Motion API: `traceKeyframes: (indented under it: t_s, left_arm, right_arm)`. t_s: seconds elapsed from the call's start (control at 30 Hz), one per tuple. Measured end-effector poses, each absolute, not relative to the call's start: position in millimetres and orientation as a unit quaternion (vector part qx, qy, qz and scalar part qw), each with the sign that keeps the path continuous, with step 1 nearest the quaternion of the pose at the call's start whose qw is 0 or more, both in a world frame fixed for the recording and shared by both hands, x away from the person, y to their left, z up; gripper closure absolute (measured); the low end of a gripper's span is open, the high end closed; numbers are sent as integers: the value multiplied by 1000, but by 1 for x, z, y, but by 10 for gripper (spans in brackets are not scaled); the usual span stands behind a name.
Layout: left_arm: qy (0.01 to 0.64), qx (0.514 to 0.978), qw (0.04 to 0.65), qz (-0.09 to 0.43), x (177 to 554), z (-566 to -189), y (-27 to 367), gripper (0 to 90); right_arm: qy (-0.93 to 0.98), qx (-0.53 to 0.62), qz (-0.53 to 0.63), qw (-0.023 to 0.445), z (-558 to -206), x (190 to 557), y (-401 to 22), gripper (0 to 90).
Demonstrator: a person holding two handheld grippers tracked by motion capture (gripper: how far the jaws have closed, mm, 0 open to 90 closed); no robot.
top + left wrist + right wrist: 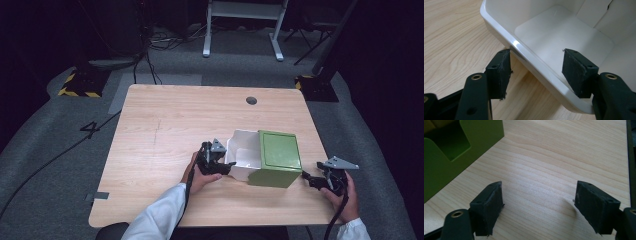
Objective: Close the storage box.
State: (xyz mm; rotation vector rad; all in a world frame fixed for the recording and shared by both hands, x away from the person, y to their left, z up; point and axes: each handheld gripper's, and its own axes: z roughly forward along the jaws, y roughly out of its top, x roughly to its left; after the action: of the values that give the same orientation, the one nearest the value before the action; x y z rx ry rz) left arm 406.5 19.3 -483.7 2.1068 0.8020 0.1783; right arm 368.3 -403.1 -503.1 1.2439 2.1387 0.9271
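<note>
A green box (278, 152) lies on the wooden table (170, 115), and a white drawer (242, 150) sticks out of its left side, empty inside. My left gripper (227, 167) is at the drawer's outer end. In the left gripper view it (537, 58) is open and straddles the drawer's rim (499, 27): one pad is outside the wall, the other inside, and neither presses on it. My right gripper (306, 176) is open just right of the box. In the right gripper view it (539, 192) hovers over bare wood, with the green box (444, 170) at the upper left.
A round cable hole (251, 100) sits near the table's far edge. The table's right edge (320, 150) runs close behind my right hand. Cables and a white stand (242, 25) are on the grey floor beyond the table.
</note>
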Motion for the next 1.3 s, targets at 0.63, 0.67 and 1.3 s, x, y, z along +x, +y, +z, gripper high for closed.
traceKeyframes:
  t_s: [0.63, 0.67, 1.3]
  left_arm:
    - [300, 847, 434, 67, 413, -478, -24, 392]
    - [297, 848, 433, 67, 413, -478, -26, 389]
    - [290, 847, 444, 30, 416, -483, -44, 371]
  right_arm:
    - [784, 456, 340, 247, -503, 368, -403, 226]
    - [784, 456, 340, 247, -503, 368, -403, 226]
    - [784, 457, 340, 247, -503, 368, -403, 226]
